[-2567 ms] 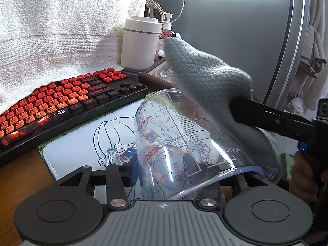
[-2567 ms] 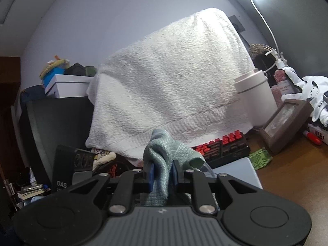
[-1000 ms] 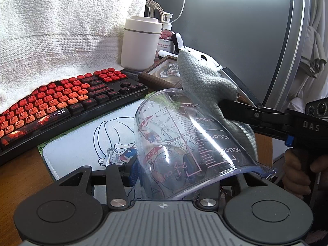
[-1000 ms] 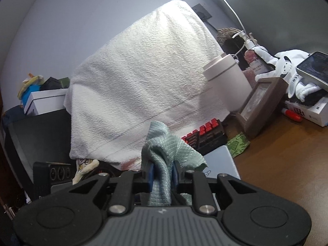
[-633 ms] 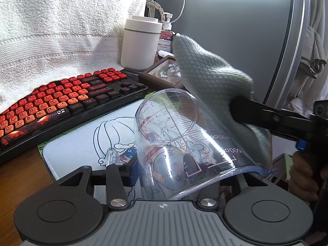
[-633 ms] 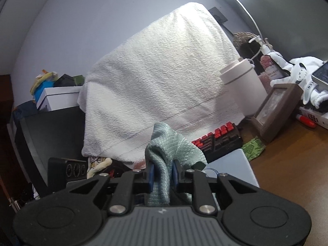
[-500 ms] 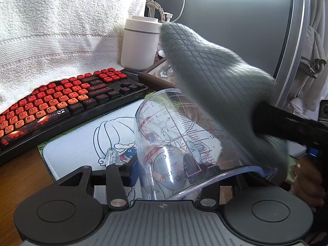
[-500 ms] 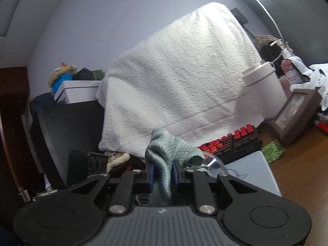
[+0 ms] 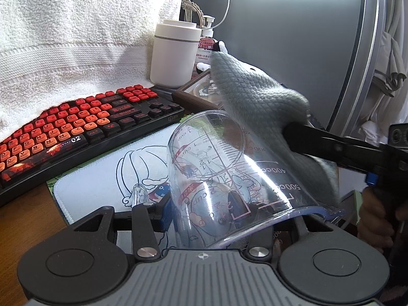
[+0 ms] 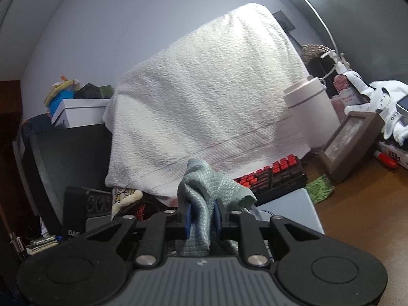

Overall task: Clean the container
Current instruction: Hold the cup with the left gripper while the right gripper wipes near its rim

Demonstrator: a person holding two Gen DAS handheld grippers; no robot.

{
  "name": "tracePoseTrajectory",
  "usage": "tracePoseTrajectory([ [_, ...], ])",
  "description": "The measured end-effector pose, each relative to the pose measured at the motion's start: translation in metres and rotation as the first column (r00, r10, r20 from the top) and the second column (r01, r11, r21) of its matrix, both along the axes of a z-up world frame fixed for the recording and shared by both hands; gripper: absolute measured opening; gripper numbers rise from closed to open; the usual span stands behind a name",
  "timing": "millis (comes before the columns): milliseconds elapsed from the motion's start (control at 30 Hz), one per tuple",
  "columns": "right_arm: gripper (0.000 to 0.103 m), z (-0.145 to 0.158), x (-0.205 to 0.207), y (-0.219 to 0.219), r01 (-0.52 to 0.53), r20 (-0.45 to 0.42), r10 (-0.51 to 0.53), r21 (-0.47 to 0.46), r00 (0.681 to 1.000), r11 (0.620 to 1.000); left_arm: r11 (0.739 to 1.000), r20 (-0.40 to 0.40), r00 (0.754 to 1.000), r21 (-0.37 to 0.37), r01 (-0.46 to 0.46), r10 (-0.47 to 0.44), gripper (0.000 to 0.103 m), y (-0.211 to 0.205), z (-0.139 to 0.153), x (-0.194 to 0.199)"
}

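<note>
Pinches the clear measuring cup (image 9: 229, 168) in the left tool (image 9: 204, 214), one pad outside the wall, the other seen through it. Holds it off the desk (image 9: 23, 219), above the mouse mat (image 9: 102, 178), base pointing away and tilted up: likely to expose the outer wall and brace it against rubbing. Clamps a bunched grey-green cloth (image 9: 255, 94) between the drawn-in fingers of the right tool (image 10: 202, 211), leaving a loose fold ahead of the tips as the wiping surface. Lays that fold over the cup's far right side near the base, apparently touching. Reads as wiping the outside; cannot tell how clean the cup is.
</note>
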State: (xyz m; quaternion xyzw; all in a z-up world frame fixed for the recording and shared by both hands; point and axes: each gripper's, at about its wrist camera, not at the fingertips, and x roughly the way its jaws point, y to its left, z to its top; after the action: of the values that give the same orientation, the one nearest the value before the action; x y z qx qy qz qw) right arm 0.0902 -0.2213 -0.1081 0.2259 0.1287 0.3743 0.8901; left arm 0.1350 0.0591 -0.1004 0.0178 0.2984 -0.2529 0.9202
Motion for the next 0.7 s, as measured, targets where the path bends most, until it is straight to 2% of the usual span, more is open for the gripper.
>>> tracePoseTrajectory([
  [133, 0.018, -0.011, 0.009, -0.01, 0.044, -0.076, -0.04, 0.053, 0.996, 0.998, 1.0, -0.001, 1.0, -0.001, 0.0, 0.0, 0.044, 0.001, 0.0, 0.0],
  [267, 0.018, -0.014, 0.012, -0.011, 0.071, -0.097, -0.066, 0.059, 0.993, 0.996, 1.0, -0.002, 1.0, -0.004, 0.0, 0.0, 0.044, 0.001, 0.0, 0.001],
  [533, 0.018, -0.004, 0.002, 0.006, -0.006, -0.021, 0.007, 0.029, 1.0, 1.0, 1.0, -0.003, 1.0, -0.006, 0.001, -0.001, 0.044, 0.002, 0.0, 0.001],
  [700, 0.018, 0.004, -0.006, 0.02, -0.107, 0.039, 0.106, 0.005, 0.994, 0.994, 1.0, -0.003, 1.0, -0.004, 0.001, -0.001, 0.044, 0.003, 0.0, 0.002],
])
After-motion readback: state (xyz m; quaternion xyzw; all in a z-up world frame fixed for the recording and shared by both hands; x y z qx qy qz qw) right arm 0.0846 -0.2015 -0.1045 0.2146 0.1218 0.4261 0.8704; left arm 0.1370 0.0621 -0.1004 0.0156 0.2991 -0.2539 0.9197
